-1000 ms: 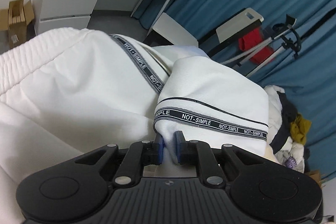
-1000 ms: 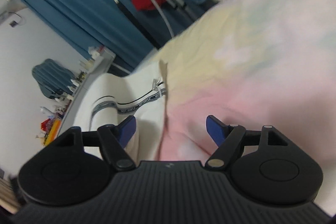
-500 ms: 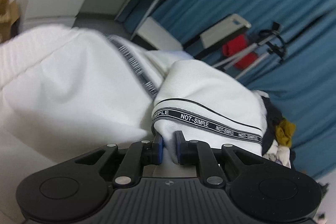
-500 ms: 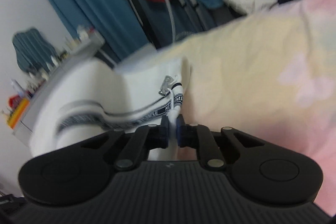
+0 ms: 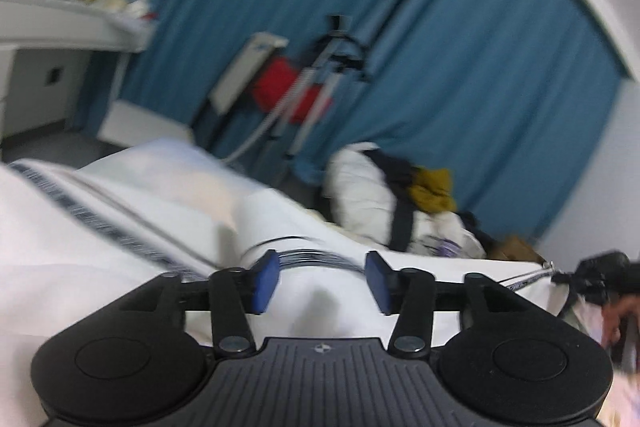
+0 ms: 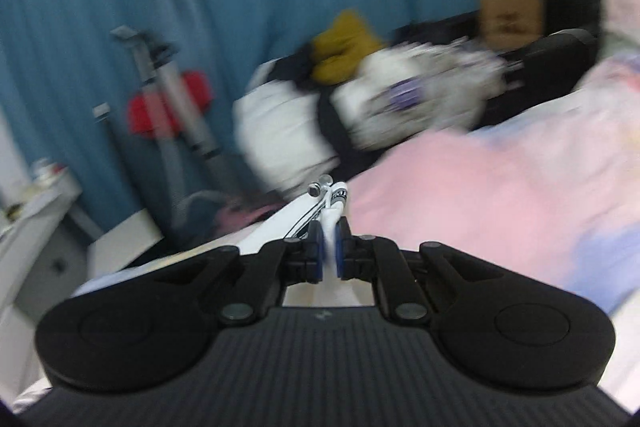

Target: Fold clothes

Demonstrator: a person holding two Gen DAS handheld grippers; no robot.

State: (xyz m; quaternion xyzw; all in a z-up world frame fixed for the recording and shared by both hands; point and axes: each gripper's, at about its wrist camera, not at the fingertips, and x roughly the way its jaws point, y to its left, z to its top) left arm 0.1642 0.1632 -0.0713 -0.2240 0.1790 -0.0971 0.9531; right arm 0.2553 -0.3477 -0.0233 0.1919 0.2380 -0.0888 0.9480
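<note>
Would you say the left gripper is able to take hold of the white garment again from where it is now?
Probably yes. The left gripper has its jaws opening, and the white garment lies directly between and beneath its fingers with nothing in front. The right gripper pinches another edge off to the side.

Your left gripper (image 5: pixel 322 281) is opening, its blue pads clear of the white garment (image 5: pixel 120 251) lying between them, while your right gripper (image 6: pixel 329 251) is clamped tight on that garment's trimmed edge.
</note>
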